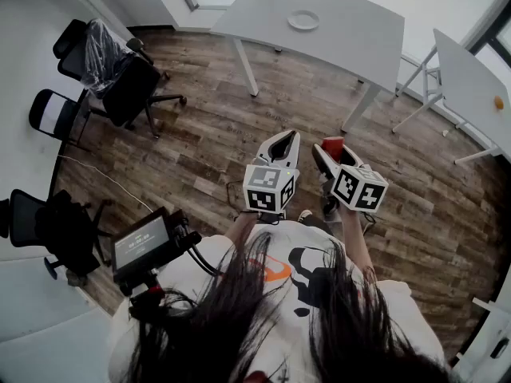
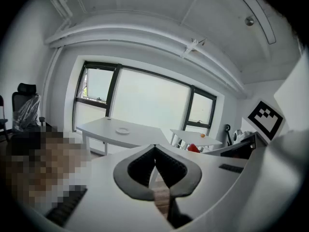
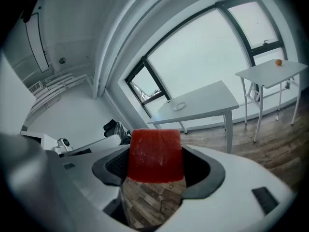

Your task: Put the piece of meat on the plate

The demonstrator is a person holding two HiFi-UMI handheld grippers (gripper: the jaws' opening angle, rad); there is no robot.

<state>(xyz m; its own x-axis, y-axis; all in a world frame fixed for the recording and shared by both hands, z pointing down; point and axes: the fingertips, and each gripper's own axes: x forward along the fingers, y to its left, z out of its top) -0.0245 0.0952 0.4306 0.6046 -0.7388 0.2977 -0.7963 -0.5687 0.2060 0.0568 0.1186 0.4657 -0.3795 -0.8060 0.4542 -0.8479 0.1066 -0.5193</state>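
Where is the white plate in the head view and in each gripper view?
Head view: plate near the top, right of centre, on the long white table.
Left gripper view: plate small, left of centre, on that table.
Right gripper view: plate just right of centre, above the piece of meat.
Shared landmark: the small orange object on the side table, right of the plate.

The plate (image 1: 303,20) sits on the far table (image 1: 351,42), well beyond the meat (image 1: 333,147) in the right tongs (image 1: 330,158).
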